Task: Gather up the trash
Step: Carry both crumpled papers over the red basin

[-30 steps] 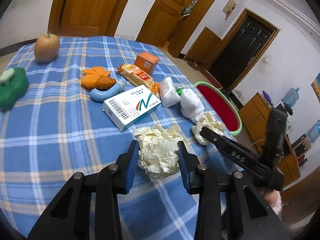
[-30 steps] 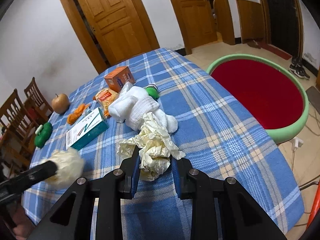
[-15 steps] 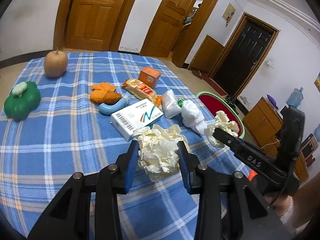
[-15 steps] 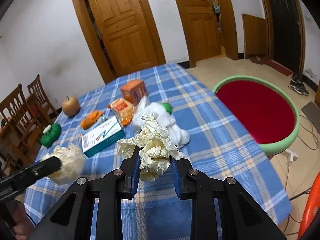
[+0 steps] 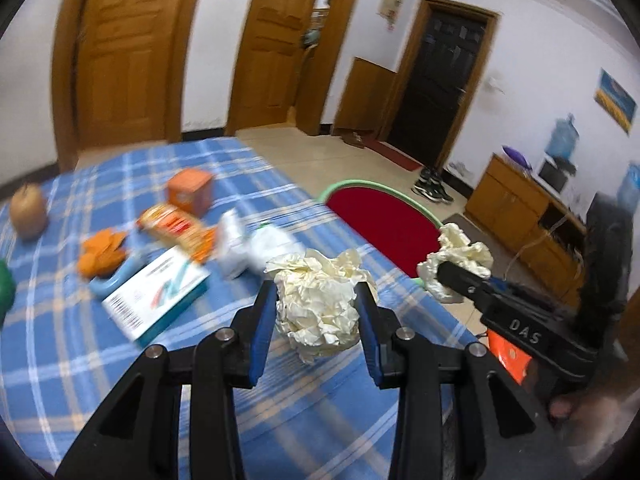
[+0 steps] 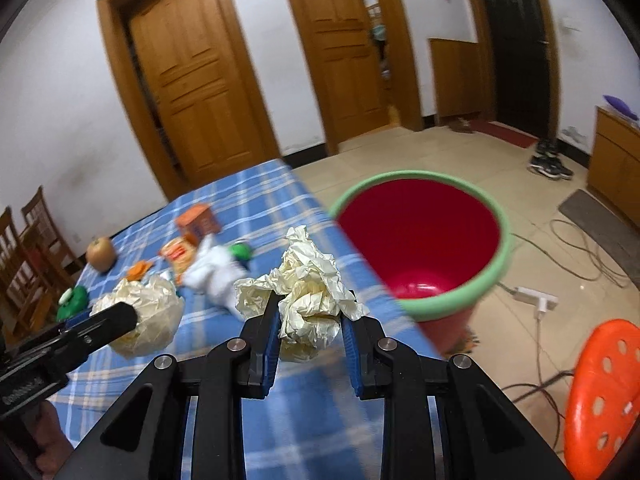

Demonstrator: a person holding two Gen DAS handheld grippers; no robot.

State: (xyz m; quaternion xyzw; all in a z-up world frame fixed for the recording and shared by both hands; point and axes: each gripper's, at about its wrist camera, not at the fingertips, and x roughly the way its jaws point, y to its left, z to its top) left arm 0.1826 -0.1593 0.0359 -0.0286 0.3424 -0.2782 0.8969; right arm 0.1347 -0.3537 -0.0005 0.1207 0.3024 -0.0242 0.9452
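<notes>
My left gripper is shut on a crumpled cream paper ball, lifted above the blue plaid tablecloth. My right gripper is shut on a second crumpled paper wad, held over the table's right edge. Each gripper shows in the other's view: the right one with its wad at the right, the left one with its ball at the left. A red bin with a green rim stands on the floor just beyond the table edge, its mouth open.
On the cloth lie a white and teal box, an orange box, a snack packet, white cloth, orange peel, an apple and a green item. An orange stool and cables are on the floor.
Both grippers have lifted their paper wads off the cloth and swung right toward the red bin, which now fills more of the right wrist view. The table items have slid left.
</notes>
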